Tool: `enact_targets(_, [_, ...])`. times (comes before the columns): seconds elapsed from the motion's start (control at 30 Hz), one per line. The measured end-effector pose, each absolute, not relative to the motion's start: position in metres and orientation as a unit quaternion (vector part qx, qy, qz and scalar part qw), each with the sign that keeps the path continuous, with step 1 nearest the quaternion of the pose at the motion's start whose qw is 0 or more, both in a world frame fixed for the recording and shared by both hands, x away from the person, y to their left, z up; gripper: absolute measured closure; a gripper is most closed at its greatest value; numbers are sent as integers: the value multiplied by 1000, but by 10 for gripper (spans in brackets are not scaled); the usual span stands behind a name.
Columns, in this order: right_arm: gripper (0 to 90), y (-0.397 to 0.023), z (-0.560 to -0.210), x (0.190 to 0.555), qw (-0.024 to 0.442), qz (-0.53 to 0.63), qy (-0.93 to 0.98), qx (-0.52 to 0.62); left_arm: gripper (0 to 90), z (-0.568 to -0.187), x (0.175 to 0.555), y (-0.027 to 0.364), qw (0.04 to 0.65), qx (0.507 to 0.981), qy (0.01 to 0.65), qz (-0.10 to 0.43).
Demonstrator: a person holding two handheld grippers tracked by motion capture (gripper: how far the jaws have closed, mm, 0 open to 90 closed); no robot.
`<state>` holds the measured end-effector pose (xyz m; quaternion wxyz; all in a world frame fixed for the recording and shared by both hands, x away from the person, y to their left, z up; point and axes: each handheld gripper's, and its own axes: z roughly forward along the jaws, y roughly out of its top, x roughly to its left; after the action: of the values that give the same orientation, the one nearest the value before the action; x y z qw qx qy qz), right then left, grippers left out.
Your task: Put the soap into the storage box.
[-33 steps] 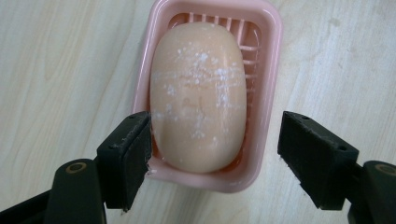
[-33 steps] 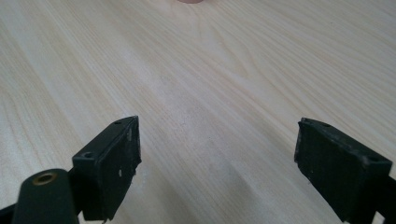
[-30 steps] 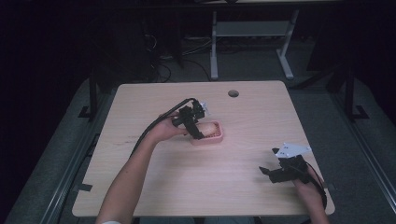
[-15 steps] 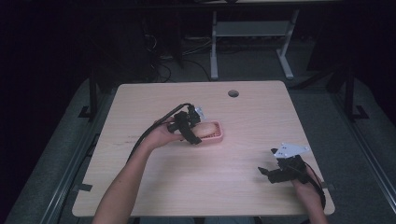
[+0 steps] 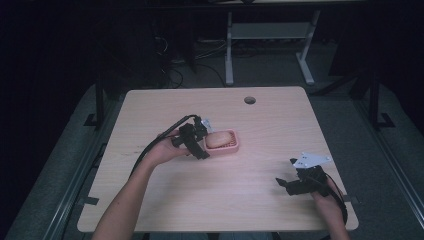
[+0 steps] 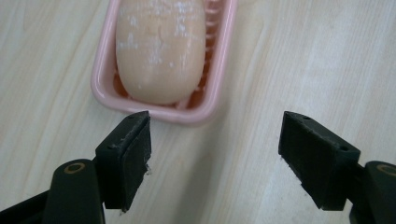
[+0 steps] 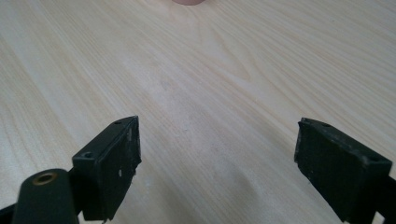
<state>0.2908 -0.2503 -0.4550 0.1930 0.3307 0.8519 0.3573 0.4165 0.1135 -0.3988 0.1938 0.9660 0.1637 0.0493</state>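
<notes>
Hovering left gripper [image 6: 215,154] just short of pink soap dish [image 6: 205,100], jaws spread, empty. Peach soap bar [image 6: 161,46] lying inside dish. Right gripper [image 7: 217,172] well apart from dish, jaws spread.

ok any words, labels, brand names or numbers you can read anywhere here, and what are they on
None can be read.
Peach oval soap bar: white flecks, no stamp visible.
Pink ribbed plastic soap dish: no marking.
Light wooden table: bare grain.
Left gripper and right gripper: plain black pads, both open, no lettering.
</notes>
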Motion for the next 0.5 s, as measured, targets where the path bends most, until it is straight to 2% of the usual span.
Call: enact_targets(0.5, [140, -250, -456, 292, 196, 350, 852, 336, 241, -399, 400, 133, 200, 964, 168, 52])
